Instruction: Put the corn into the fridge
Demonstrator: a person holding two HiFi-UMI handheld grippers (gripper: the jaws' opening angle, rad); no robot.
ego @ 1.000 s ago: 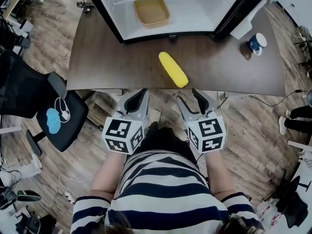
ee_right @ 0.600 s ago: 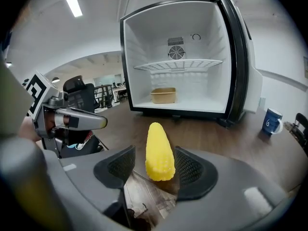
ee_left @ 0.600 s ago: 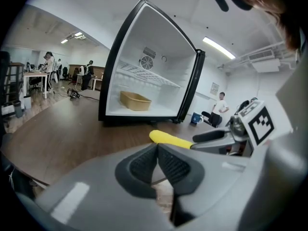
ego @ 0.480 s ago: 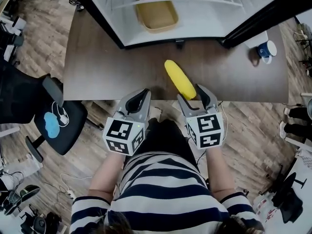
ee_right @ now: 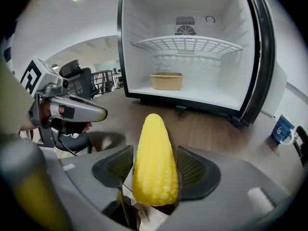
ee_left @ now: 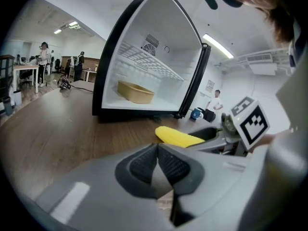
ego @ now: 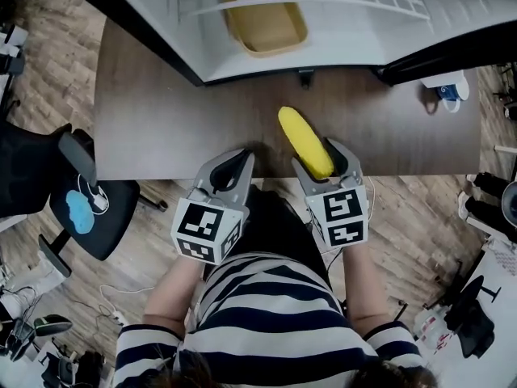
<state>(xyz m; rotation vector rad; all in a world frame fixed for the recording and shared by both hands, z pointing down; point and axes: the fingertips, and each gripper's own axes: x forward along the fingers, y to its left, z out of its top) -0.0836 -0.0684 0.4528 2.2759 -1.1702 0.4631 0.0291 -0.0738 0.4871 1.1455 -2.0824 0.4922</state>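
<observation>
A yellow corn cob (ego: 305,141) lies on the dark wooden table (ego: 161,120), near its front edge, in front of the open white fridge (ego: 339,35). My right gripper (ego: 323,158) has come over the cob's near end. Its jaws are opening, and the corn (ee_right: 153,158) sits between the pads with a slight gap on each side. My left gripper (ego: 237,156) hovers at the table's edge to the left of the cob, its pads (ee_left: 144,165) meeting with nothing between them. The corn (ee_left: 178,137) also shows in the left gripper view.
Inside the fridge a tan tray (ego: 265,23) rests on the floor under a wire shelf (ee_right: 187,44). A blue and white mug (ego: 449,94) stands at the table's right end. A black office chair (ego: 81,200) is at the left, off the table.
Both grippers have moved forward and down to the table's edge. The right gripper's jaws have spread and now straddle the corn's near end, which lay ahead of them before.
</observation>
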